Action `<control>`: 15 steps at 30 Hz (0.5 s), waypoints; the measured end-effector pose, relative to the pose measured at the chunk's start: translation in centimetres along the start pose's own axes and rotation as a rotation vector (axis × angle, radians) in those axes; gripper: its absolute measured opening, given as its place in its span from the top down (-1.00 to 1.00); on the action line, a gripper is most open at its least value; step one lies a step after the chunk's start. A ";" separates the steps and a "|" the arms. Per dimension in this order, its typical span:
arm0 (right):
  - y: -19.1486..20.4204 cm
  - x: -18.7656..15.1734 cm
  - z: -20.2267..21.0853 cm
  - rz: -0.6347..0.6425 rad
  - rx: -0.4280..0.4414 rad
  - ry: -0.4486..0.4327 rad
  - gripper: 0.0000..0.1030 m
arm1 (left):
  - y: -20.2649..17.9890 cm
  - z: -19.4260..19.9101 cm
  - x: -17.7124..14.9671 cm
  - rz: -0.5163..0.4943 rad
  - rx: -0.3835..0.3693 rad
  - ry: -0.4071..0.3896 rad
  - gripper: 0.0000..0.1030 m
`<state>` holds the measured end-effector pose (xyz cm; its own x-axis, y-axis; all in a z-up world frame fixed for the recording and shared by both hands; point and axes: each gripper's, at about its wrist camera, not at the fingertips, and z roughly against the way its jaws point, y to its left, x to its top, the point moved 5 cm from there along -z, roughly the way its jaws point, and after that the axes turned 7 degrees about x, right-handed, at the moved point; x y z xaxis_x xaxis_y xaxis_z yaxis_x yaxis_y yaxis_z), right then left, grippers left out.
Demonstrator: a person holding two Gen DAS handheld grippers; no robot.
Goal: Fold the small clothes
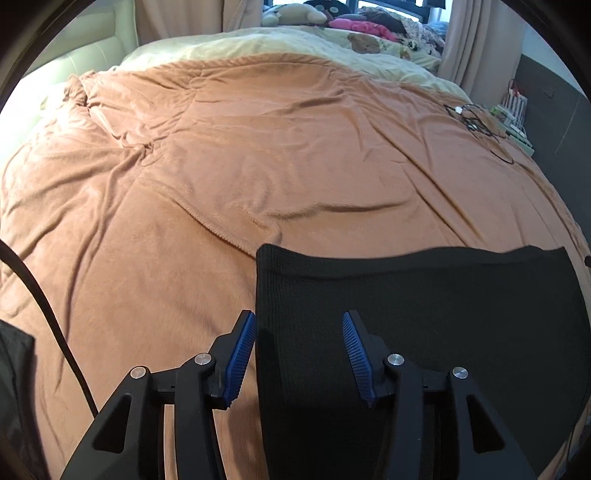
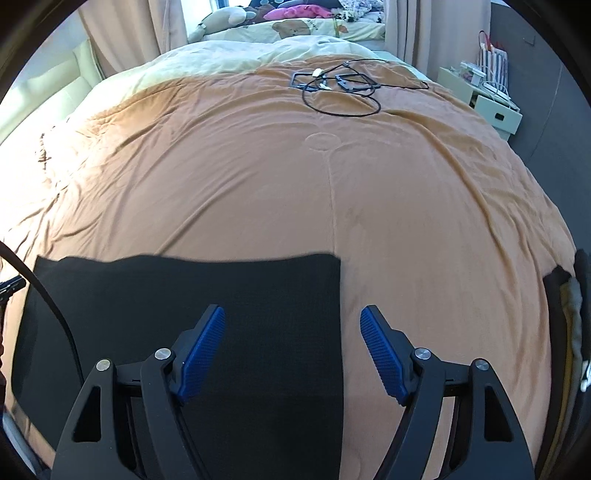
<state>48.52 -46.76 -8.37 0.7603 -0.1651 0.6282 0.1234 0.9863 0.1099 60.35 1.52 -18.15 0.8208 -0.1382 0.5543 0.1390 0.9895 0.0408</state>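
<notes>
Orange blanket (image 1: 258, 166) covers a big bed, and one black cloth (image 1: 424, 314) lies flat on it at the near edge. It is dark, with a fine ribbed knit and straight, neat edges like a rectangle. The left tongs (image 1: 299, 325) hang over its left edge with the two blue pads apart, holding nothing. The right tongs (image 2: 293, 321) hang over its right edge (image 2: 258, 314), spread wider, also holding nothing. One tangle of black cables (image 2: 340, 88) lies far back on the blanket. Soft toys (image 1: 295, 14) sit farther back.
</notes>
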 end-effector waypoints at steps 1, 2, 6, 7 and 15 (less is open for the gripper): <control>0.1 -0.4 0.7 -0.002 0.005 0.002 -0.45 | -0.1 0.6 -0.2 -0.001 0.000 -0.006 0.01; 0.1 -0.8 1.4 -0.007 0.016 0.008 -0.45 | -0.2 1.6 -0.5 -0.001 0.000 -0.013 0.00; 0.3 -2.1 3.9 -0.006 0.012 0.028 -0.45 | -0.8 4.4 -1.6 -0.006 -0.014 -0.024 0.00; 0.5 -2.3 4.4 0.000 0.010 0.030 -0.45 | -1.0 5.1 -1.8 -0.008 -0.019 -0.028 0.00; 3.0 -6.8 8.7 0.051 0.062 0.040 -0.45 | -3.5 10.0 -5.9 -0.018 -0.067 -0.029 -0.16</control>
<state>38.21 -42.75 -5.60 0.7893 -0.1135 0.6034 0.0452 0.9908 0.1272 49.48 -0.67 -13.28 0.8014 -0.1541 0.5780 0.1917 0.9814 -0.0042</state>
